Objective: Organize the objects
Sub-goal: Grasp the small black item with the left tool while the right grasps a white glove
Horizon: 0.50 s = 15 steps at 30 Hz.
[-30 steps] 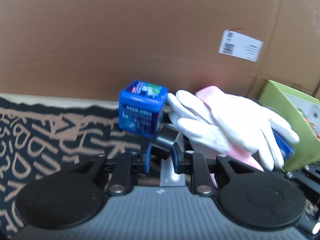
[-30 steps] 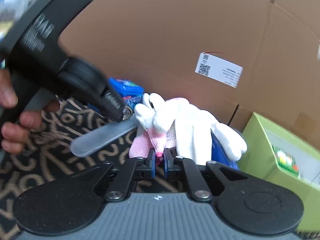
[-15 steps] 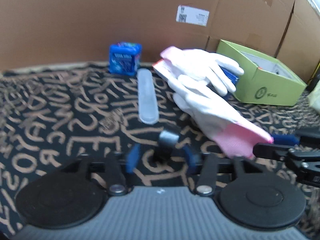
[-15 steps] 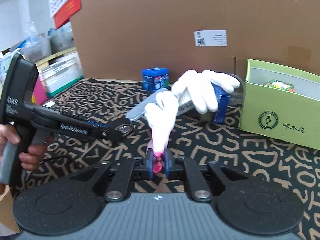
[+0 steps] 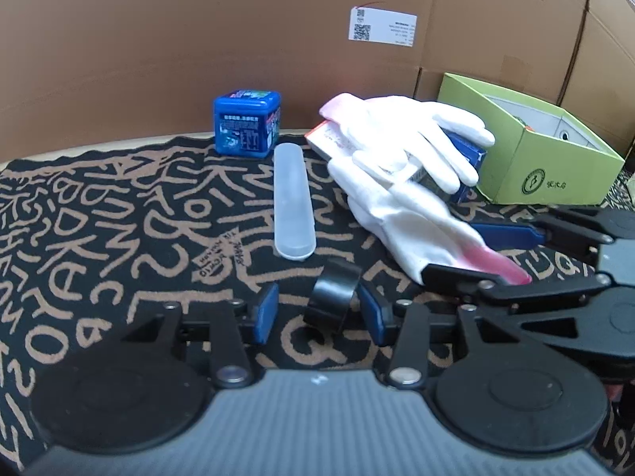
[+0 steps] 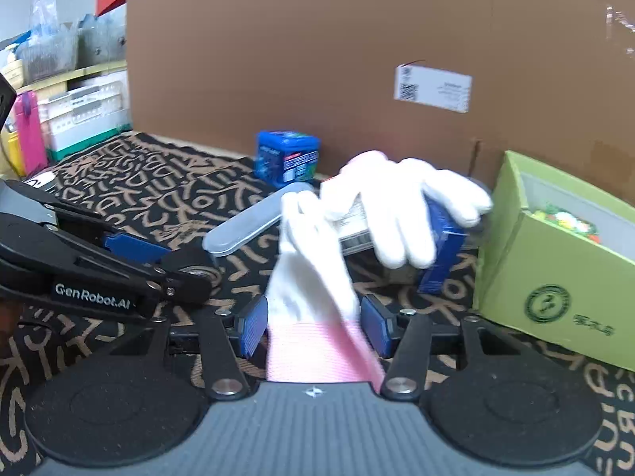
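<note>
A black tape roll (image 5: 333,300) stands on the patterned mat between the open jaws of my left gripper (image 5: 320,312), leaning toward the right finger. A white glove with a pink cuff (image 5: 412,222) lies on the mat; its cuff (image 6: 317,349) sits between the open jaws of my right gripper (image 6: 313,325). A second white glove (image 5: 412,131) drapes over a blue and white box (image 6: 440,254). A clear plastic case (image 5: 293,202) lies on the mat, and a blue cube box (image 5: 247,127) stands behind it.
A green open box (image 5: 547,158) stands at the right. A large cardboard wall (image 5: 238,39) closes the back. The black patterned mat (image 5: 99,218) covers the table. Crates and a pink container (image 6: 27,135) stand far left in the right wrist view.
Both grippers have opened. The left let go of the tape roll, which now stands on the mat. The right released the glove's pink cuff after pulling the glove forward.
</note>
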Tool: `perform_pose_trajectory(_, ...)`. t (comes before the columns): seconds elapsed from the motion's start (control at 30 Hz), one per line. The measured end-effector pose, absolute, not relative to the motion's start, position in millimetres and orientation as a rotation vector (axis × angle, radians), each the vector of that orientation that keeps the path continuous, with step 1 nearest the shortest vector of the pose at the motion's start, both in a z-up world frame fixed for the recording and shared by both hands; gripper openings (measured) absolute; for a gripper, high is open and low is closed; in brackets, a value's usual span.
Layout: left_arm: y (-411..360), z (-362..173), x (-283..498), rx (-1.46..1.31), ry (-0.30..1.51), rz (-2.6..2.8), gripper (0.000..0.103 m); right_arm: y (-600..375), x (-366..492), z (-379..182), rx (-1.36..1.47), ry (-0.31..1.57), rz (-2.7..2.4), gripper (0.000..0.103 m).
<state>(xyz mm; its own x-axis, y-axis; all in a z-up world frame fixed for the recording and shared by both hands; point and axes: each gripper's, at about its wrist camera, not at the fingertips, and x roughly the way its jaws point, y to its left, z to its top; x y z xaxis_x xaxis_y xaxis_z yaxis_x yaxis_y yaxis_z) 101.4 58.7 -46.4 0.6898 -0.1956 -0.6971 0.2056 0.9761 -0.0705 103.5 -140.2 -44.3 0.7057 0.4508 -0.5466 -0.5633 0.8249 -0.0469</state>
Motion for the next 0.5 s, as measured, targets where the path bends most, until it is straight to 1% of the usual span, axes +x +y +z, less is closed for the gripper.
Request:
perform_pose_trajectory(0.03, 58.0, -46.6, 101.4, 0.017, 0.778, -0.224, 0.042, -139.7, 104.4, -44.9, -0.216, 0.55, 0.573, 0.057)
perform_pose_trajectory(0.17, 55.9, -47.4, 104.3, 0.013, 0.779, -0.223, 0.042, -135.6, 113.1, -52.1, -0.231, 0.576, 0.564, 0.058)
perform_pose_trajectory(0.2, 55.3, -47.7, 104.6, 0.017, 0.778, -0.222, 0.039, -136.4, 114.5, -53.6, -0.222, 0.58, 0.57, 0.057)
perform_pose_trajectory(0.23, 54.4, -48.1, 104.8, 0.022, 0.777, -0.222, 0.031, -137.9, 115.4, -54.0, -0.21, 0.582, 0.579, 0.056)
perform_pose_trajectory(0.27, 53.6, -48.5, 105.1, 0.028, 0.777, -0.221, 0.026, -139.7, 116.1, -53.9, -0.198, 0.587, 0.586, 0.049)
perform_pose_trajectory(0.3, 53.0, -48.2, 105.3, 0.03, 0.778, -0.219, 0.024, -140.7, 116.2, -54.1, -0.189, 0.592, 0.593, 0.045)
perform_pose_trajectory(0.37, 53.1, -47.1, 105.0, 0.025, 0.784, -0.22, 0.02, -142.4, 114.8, -52.5, -0.184, 0.592, 0.593, 0.018)
perform_pose_trajectory(0.43, 54.3, -45.7, 104.1, 0.011, 0.792, -0.218, 0.019, -144.7, 112.3, -51.3, -0.178, 0.594, 0.598, 0.014)
perform_pose_trajectory(0.5, 54.2, -43.3, 102.2, -0.004, 0.802, -0.225, 0.018, -149.1, 107.2, -49.2, -0.158, 0.588, 0.604, 0.014)
